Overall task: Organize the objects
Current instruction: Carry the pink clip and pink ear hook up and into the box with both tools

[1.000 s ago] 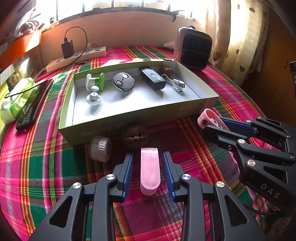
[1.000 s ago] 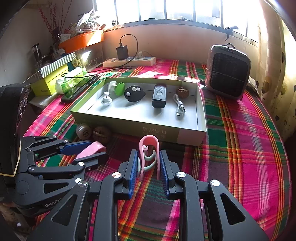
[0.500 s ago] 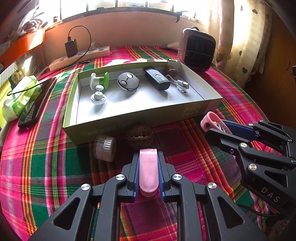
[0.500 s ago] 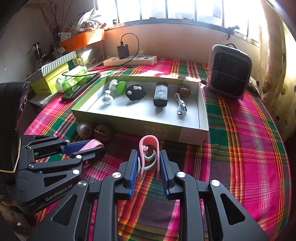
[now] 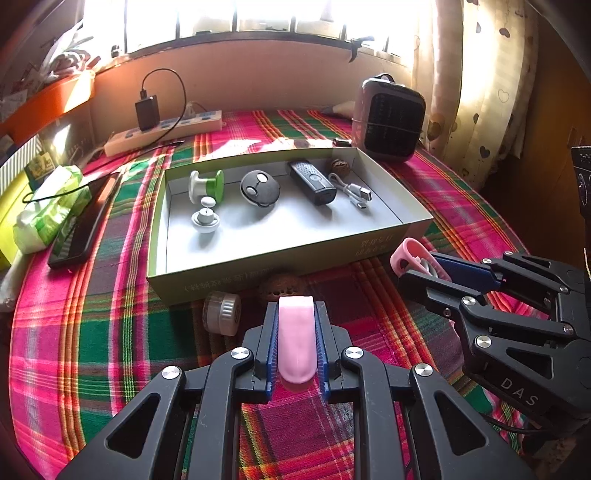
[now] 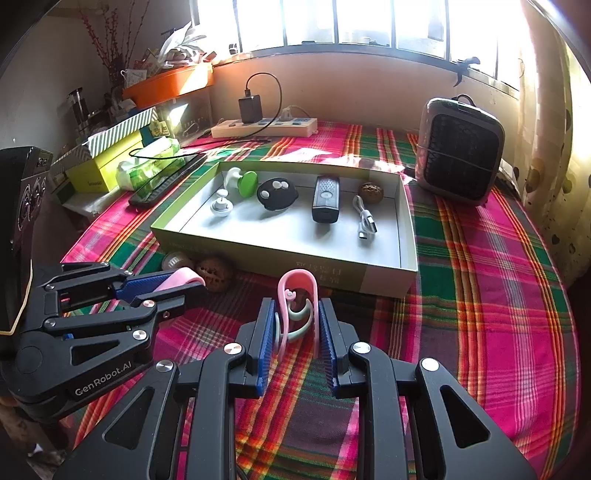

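left wrist view: left tool [image 5: 295,345] clamped tight on pink strip [image 5: 296,343]
right wrist view: right tool [image 6: 293,332] squeezing pink clip [image 6: 300,295]
worktop [image 6: 498,295]: plaid cloth

place: a lived-in room of a home
table: plaid tablecloth [image 6: 498,295] in pink and green
window: sunlit window [image 6: 332,22] above a sill, heart-print curtain [image 5: 480,74] at the side
appliances: small heater [image 6: 461,147], power strip [image 6: 266,127] with a charger
clutter: orange tray [image 6: 170,83] of odds and ends, tissue pack [image 5: 51,206]
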`<state>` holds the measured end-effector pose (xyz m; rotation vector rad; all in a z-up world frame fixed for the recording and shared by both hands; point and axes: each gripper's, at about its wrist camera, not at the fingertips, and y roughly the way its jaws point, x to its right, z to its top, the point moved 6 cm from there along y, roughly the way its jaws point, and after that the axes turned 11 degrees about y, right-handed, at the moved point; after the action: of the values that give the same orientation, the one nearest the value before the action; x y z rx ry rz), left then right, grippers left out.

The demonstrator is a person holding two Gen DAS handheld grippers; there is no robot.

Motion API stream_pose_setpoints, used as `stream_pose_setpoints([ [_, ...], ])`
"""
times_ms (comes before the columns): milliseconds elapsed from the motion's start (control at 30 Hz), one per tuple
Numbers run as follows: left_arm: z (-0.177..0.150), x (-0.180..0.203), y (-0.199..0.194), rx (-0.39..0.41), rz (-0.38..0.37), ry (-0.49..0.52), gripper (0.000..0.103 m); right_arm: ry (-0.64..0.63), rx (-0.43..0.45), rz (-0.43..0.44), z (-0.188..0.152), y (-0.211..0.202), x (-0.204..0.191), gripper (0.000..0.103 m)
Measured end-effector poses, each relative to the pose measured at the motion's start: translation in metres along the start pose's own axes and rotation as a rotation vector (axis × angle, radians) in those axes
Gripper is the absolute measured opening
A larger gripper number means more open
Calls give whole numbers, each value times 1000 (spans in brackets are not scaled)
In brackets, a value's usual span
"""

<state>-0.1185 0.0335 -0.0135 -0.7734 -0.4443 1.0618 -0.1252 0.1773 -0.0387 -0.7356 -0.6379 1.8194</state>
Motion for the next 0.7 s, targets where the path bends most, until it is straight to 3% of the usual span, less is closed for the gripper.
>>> stream_pose_setpoints([
  [700,43,-19,-3,66,12,-5,16,21,39,-18,35,1,13,24],
])
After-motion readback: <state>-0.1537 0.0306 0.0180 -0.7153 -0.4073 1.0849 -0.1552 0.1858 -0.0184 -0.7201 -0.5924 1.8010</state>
